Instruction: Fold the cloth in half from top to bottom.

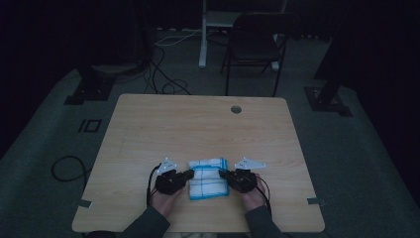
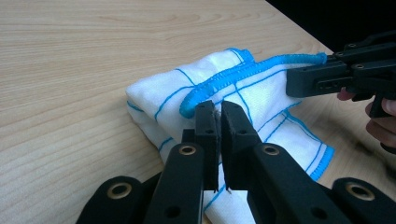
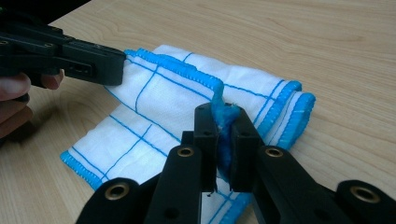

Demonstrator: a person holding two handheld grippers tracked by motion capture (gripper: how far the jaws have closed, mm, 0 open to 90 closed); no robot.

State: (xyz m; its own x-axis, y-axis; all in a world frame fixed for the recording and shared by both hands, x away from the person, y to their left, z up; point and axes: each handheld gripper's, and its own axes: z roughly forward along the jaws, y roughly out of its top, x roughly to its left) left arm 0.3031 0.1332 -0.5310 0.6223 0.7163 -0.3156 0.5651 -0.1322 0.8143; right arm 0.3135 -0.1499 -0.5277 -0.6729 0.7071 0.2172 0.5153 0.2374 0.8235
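On the pale wooden table [image 1: 163, 119], near my edge, the folded white cloth with blue grid lines and blue hem [image 1: 208, 178] lies long axis running away from me, my left gripper [image 1: 188, 174] and right gripper [image 1: 223, 174] each clamped nearly closed on its opposite side hems.

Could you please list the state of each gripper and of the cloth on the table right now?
left gripper: shut on the cloth's blue hem, at its left side.
right gripper: shut on the hem at the opposite side.
cloth: folded, lying on the table, top edge pinched up between both grippers.
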